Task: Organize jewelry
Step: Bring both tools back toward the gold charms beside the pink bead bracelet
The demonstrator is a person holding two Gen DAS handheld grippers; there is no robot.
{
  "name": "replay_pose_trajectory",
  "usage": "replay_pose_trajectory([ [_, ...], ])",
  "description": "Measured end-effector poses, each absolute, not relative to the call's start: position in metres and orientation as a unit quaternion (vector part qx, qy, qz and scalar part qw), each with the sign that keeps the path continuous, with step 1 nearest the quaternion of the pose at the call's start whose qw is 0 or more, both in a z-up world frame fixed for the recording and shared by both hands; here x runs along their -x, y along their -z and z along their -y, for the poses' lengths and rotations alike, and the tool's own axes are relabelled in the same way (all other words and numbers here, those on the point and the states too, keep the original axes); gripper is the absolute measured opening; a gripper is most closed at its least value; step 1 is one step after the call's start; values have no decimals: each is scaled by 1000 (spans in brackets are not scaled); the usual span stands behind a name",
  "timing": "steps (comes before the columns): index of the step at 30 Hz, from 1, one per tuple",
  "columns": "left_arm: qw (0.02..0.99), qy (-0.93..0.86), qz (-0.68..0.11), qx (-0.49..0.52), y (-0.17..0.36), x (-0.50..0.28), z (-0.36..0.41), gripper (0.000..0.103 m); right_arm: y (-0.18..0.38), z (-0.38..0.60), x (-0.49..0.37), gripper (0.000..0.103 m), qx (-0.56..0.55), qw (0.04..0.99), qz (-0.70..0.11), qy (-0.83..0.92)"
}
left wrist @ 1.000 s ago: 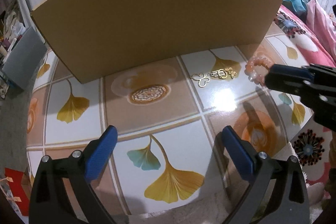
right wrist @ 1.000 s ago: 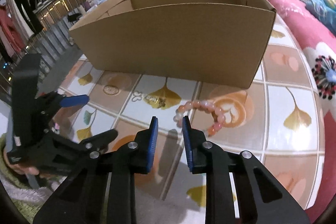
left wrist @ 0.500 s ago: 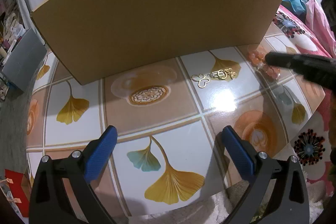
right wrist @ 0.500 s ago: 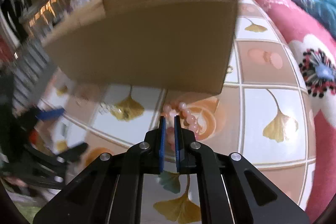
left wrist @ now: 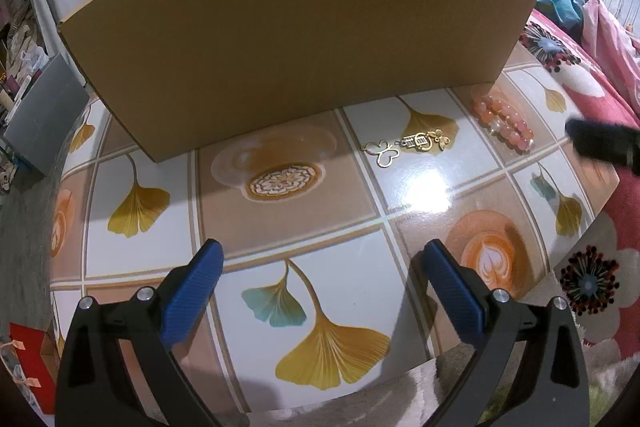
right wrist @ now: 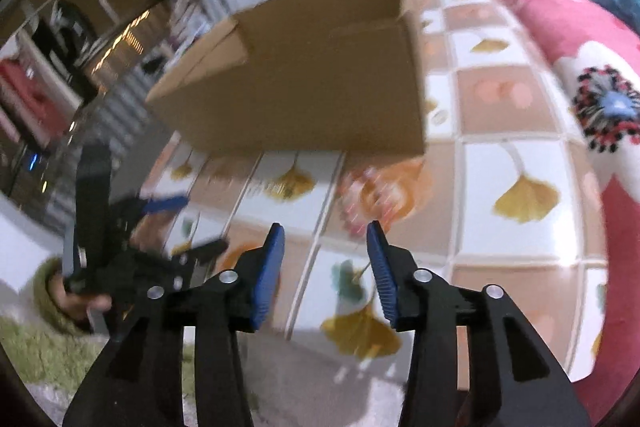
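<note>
Jewelry here means a bracelet of round pink and orange beads (left wrist: 505, 123) and a gold chain with a butterfly charm (left wrist: 404, 145), both lying on the glossy table printed with ginkgo leaves (left wrist: 280, 227), just in front of the tall brown cardboard box (left wrist: 296, 39). A second ago the bracelet lay as an open ring away from the box; now it sits bunched into a tight line near the box's right corner, and the right gripper (right wrist: 326, 239), which had nearly closed half a second ago, is backing off with its jaws opening and nothing between them. Nothing looks boxed yet, so the pickup probably failed and needs another try. From the right gripper the bracelet lies at about twelve o'clock, near the fingertips, apart. The left gripper (left wrist: 320, 267) hangs wide open and empty; the chain lies at one o'clock from it.
</note>
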State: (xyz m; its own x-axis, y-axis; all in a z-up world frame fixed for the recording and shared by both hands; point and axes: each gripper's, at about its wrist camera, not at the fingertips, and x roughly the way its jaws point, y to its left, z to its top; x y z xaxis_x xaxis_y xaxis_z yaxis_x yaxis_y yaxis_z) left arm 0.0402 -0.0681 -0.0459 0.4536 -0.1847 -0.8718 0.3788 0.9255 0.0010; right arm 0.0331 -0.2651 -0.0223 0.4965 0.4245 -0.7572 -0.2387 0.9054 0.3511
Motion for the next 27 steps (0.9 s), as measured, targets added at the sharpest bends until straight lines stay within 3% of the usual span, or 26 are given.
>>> replay_pose_trajectory([
  [6,844,157,-504,-98,46,-41,69,99,37,252,-28,66,-47,853,-492,-169],
  [13,837,153,-515,-98,44,-47,73,99,23,265,-30,94,-20,871,-472,-135],
  [22,838,150,-515,-95,44,-47,74,99,10,258,-25,95,112,889,-440,-64],
  [27,840,162,-508,-100,44,-46,73,99,4,253,-24,95,81,903,-412,-97],
])
